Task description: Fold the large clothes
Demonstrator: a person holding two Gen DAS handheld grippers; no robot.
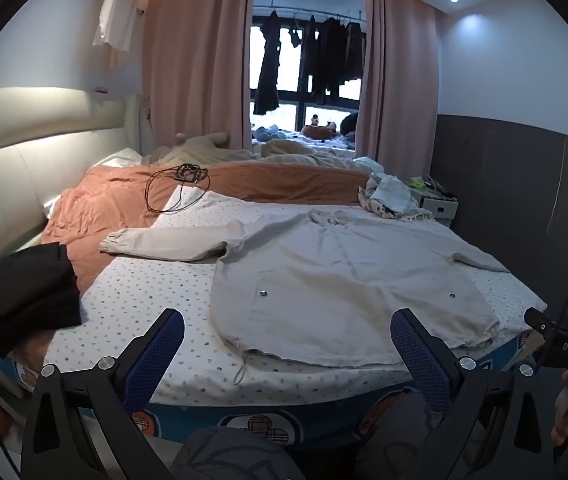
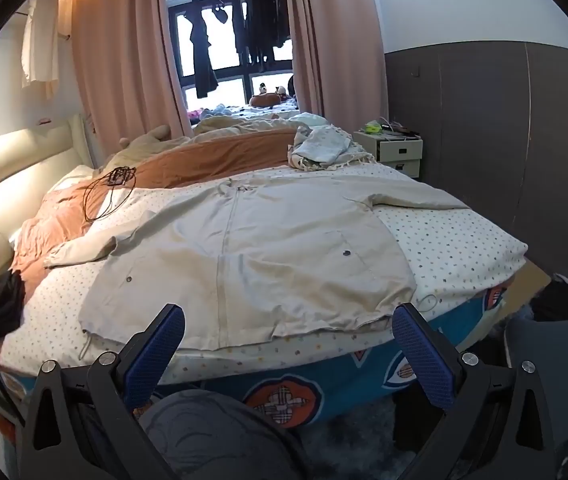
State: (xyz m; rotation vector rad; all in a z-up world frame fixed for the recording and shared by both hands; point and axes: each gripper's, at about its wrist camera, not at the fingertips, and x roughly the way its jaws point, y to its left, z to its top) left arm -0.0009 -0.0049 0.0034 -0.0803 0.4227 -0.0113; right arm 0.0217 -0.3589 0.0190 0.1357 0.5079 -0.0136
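Now | your left gripper [image 1: 288, 344] and right gripper [image 2: 290, 340]: jaws fully spread, gripping nothing | beige jacket [image 1: 336, 276] spread flat, mid-frame on the dotted sheet [image 1: 155, 284], sleeves out.

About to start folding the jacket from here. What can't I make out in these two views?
- Jacket right sleeve end: right wrist view, drops behind the bed edge.
- Jacket underside: hidden by its own cloth, both views.
- Black clothes: left wrist view, folds too dark to read; cut by the fisheye rim in the right wrist view.
- Nightstand clutter: too small.
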